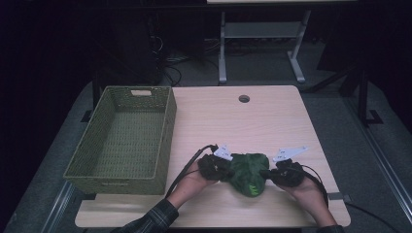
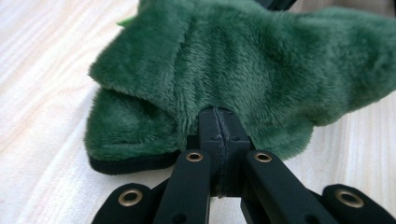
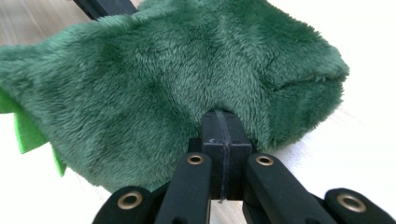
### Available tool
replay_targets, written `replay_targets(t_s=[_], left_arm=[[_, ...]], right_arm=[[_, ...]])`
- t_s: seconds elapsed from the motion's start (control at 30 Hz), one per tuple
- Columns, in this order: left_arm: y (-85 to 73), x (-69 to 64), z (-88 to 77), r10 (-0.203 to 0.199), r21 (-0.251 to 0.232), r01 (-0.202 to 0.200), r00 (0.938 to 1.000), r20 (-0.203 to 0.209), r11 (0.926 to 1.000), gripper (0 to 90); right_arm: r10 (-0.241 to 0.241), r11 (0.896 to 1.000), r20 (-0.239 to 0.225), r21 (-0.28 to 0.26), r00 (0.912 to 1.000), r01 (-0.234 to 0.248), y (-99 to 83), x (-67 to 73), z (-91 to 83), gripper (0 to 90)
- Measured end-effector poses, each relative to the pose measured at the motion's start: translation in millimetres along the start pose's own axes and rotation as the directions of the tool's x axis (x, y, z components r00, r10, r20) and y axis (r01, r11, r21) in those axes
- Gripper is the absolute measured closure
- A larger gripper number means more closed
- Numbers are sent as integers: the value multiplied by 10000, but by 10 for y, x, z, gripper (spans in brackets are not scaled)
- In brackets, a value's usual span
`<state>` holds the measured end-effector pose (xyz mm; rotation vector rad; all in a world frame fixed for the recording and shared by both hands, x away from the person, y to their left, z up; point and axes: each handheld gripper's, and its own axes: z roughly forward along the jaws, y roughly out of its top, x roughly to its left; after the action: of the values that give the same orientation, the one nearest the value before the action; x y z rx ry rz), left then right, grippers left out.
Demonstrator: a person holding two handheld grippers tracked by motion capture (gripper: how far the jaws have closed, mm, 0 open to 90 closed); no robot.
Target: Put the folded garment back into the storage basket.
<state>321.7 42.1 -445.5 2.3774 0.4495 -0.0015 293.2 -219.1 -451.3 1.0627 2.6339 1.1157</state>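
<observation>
So I've got both claws clamped onto the green plush toy (image 1: 248, 174), which sits at about 6 o'clock on the table (image 1: 272, 121). The left gripper (image 1: 227, 172) pinches its 9 o'clock edge, the right gripper (image 1: 265, 173) its 3 o'clock edge. The woven basket (image 1: 165, 131) sits off around 9 o'clock.

Both tongs' tips buried in green plush toy (image 2: 243, 70); fur hides whether fabric is pinched. Toy cut off by top edges in both gripper views.
</observation>
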Motion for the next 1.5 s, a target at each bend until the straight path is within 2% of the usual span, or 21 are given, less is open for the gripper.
replay_targets(t_s=[0.13,0.23,0.33,0.5,0.63,0.8,1.0,1.1,1.13,1.3,1.33,1.37,1.43,1.5], left_arm=[[-29,-21,54,62,292,-67,9998,162,9996,896],[-31,-36,65,154,306,-157,9998,126,9994,896],[-33,-39,60,157,294,-160,9998,110,9994,896],[-46,-67,6,203,261,-207,9997,156,9994,895],[-71,-153,-80,315,50,-317,9989,334,9995,895],[-63,-306,-158,517,-259,-499,9958,756,9984,895],[-7,-465,-52,833,-271,-804,9871,1365,9964,894],[8,-510,-2,834,-246,-806,9842,1564,9964,894],[29,-552,57,946,-202,-925,9802,1741,9955,894],[63,-623,222,1119,-48,-1132,9740,1968,9936,890],[63,-623,222,1119,-48,-1132,9740,1968,9936,890],[70,-632,271,1046,-76,-1051,9752,1950,9944,890],[77,-621,310,1090,-44,-1101,9767,1849,9939,886],[72,-603,339,1022,35,-1044,9793,1745,9945,886]], right_arm=[[-155,9996,79,245,9998,153,-10,21,37,900],[-104,9998,51,152,9999,103,-41,31,39,900],[17,9995,36,321,10000,-18,-88,32,21,900],[-132,9981,222,602,9997,119,-144,36,-16,899],[-153,9997,307,219,9994,146,-141,26,-144,898],[160,9981,426,-602,9990,-134,-95,-104,-322,897],[36,9927,750,-1202,9972,55,119,-279,-390,898],[15,9910,670,-1337,9977,75,247,-374,-341,897],[-11,9890,647,-1476,9979,107,297,-413,-306,897],[123,9870,248,-1607,9996,-81,457,-543,-98,885],[123,9870,248,-1607,9996,-81,457,-543,-98,885],[302,9900,81,-1381,9995,-288,504,-579,-1,881],[258,9908,60,-1329,9996,-248,535,-598,83,883],[248,9930,-155,-1151,9996,-264,570,-604,197,889]])
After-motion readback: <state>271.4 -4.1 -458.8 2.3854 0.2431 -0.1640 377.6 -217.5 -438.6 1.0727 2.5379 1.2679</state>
